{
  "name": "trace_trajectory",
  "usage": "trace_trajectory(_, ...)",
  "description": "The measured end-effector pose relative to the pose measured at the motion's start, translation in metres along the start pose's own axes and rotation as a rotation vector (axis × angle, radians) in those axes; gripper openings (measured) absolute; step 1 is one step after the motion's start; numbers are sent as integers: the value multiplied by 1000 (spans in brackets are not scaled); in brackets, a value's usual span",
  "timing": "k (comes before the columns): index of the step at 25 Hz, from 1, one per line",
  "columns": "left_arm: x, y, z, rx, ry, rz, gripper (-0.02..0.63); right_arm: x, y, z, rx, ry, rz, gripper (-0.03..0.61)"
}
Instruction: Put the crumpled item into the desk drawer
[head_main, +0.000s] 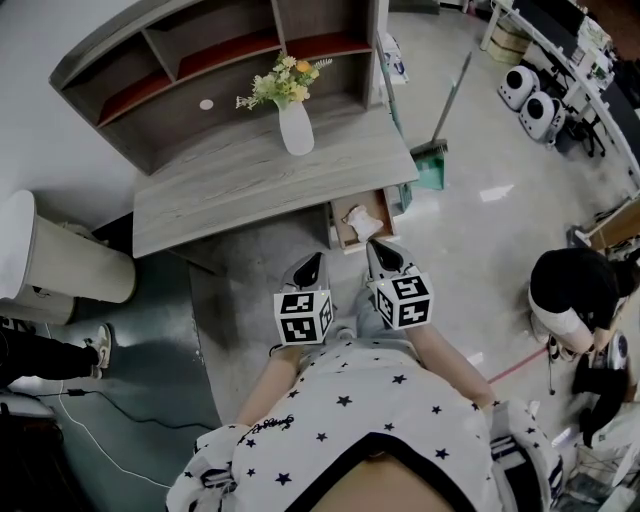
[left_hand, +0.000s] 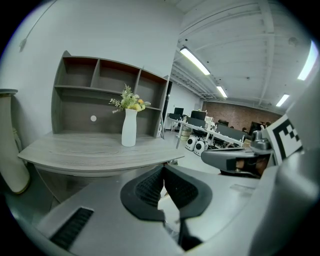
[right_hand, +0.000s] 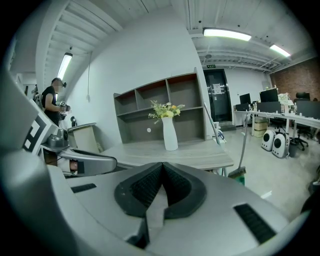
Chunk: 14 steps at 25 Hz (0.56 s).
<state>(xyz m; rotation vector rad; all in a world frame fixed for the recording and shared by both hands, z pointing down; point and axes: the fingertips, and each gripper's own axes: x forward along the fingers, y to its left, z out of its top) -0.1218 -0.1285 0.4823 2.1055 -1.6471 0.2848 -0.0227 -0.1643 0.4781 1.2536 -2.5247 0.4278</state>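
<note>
A white crumpled item (head_main: 362, 222) lies inside the open desk drawer (head_main: 343, 232), which is pulled out under the right front of the grey desk (head_main: 230, 180). My left gripper (head_main: 312, 264) and right gripper (head_main: 379, 251) hover side by side just in front of the drawer, above the floor. Both are shut with nothing between their pads. In the left gripper view the left gripper (left_hand: 163, 168) points at the desk (left_hand: 90, 150) and its white vase (left_hand: 129, 128). The right gripper (right_hand: 162, 164) faces the same desk (right_hand: 185, 156); the drawer is hidden in both gripper views.
A white vase of flowers (head_main: 294, 125) stands on the desk below a shelf unit (head_main: 200, 60). A broom with a green dustpan (head_main: 432, 160) leans at the desk's right. A white bin (head_main: 60, 262) stands left. A person (head_main: 570, 290) is at the right.
</note>
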Motion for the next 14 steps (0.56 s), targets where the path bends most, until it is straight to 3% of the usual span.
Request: trace_trajectory(14,2,0,-2,-2,0,-3,12,-1,-3,0,1,-9,-10,-8)
